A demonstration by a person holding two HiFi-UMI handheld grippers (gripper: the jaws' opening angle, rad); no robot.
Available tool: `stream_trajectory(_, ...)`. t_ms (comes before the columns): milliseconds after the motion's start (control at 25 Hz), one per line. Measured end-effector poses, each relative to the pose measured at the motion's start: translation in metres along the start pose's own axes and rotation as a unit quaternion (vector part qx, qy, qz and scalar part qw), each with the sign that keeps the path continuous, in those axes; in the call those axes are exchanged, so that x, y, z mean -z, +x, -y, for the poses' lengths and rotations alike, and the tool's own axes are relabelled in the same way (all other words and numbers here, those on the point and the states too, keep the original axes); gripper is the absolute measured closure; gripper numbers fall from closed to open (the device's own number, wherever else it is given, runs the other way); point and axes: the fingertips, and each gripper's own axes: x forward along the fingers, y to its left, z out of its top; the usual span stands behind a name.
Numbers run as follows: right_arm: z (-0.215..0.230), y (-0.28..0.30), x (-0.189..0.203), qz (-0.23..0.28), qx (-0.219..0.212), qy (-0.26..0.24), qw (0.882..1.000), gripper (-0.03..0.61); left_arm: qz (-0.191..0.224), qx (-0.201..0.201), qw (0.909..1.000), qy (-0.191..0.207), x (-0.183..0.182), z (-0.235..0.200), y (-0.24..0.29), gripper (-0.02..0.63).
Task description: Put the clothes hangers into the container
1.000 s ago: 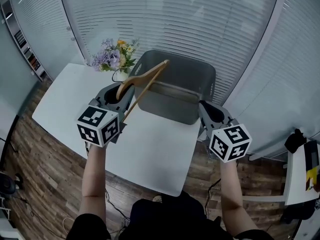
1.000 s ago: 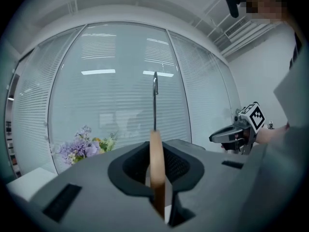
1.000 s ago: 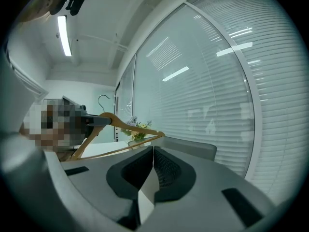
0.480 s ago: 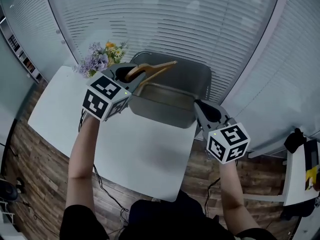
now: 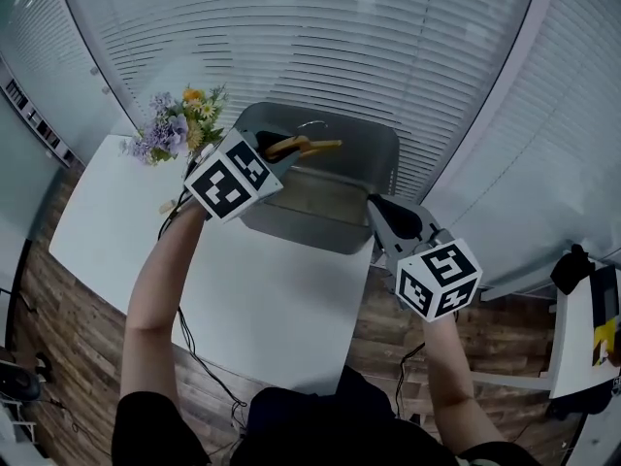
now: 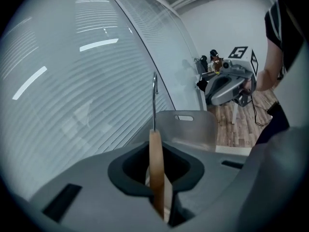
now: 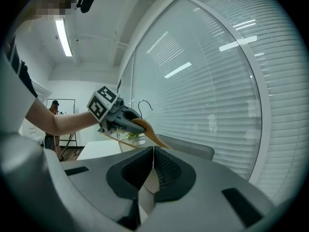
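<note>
Hanger in left tongs over container

Flowers beside container, blinds behind

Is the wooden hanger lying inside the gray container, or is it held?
Held. The left gripper grips the hanger over the container; its jaws close on the wood.

The hanger was made of smooth wood with a metal hook; the container, of matt grey plastic.
</note>
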Motion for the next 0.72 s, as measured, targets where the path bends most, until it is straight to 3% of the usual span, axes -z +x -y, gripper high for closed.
stream_trajectory(280,0.018,0.001,0.005,-0.004,0.003,0.007,1.000,0.549,-0.049,0.030,0.9949,0.083,0.009,0.022,0.046,0.554)
stream_trajectory(720,0.034,-0.001,0.011,-0.004,0.002,0.019,1.000,0.549,-0.083,0.076,0.9833,0.142,0.018,0.054,0.097,0.554)
